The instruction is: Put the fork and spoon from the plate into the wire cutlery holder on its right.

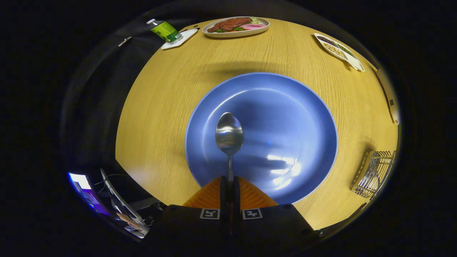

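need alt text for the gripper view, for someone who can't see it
The gripper, jaws closed on the handle of a spoon, holds it bowl-forward above a blue plate on a round wooden table. The wire cutlery holder stands to the plate's right. Beyond the plate sit a dish of food, a green bottle and a divided snack tray.

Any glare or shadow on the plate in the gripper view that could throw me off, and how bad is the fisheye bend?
Gripper view: bright glare patches on the blue plate right of the spoon, which the gripper holds by its handle; soft shadow falls across the table beyond the plate; fisheye bend squashes the wire cutlery holder; focus looks sharp.
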Tool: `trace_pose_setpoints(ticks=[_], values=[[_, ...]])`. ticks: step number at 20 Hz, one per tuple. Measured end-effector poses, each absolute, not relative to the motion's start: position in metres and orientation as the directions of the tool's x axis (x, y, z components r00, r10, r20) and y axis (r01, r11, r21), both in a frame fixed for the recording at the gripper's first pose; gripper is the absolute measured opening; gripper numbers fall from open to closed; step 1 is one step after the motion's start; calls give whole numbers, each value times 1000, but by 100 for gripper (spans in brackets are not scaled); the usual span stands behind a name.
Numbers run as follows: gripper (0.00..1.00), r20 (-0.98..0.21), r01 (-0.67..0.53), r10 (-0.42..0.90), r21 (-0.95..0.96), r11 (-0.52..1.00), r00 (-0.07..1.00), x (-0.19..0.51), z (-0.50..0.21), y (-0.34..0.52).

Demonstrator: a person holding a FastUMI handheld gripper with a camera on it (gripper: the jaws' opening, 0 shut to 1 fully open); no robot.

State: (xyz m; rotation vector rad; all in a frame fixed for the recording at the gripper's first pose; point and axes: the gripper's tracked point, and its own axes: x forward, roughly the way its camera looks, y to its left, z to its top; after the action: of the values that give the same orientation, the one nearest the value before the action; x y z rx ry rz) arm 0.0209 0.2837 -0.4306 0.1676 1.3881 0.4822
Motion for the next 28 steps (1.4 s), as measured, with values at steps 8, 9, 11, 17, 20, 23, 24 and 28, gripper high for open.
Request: trace_pose_setpoints(ticks=[8, 9, 11, 17, 20, 23, 24, 28], values=[[8, -846, -183, 506, 477, 860, 171, 35, -385, 254], [8, -839, -180, 513, 485, 856, 181, 38, -379, 249], [8, -823, -165, 530, 505, 847, 203, 41, -364, 238], [8, -776, -187, 584, 554, 811, 237, 31, -308, 176], [8, -795, -194, 559, 525, 829, 236, 26, -295, 122], [8, -832, -187, 510, 477, 859, 219, 18, -294, 70], [8, -844, -178, 495, 466, 867, 205, 15, -294, 52], [8, -902, -125, 412, 397, 909, 129, 5, -312, -10]])
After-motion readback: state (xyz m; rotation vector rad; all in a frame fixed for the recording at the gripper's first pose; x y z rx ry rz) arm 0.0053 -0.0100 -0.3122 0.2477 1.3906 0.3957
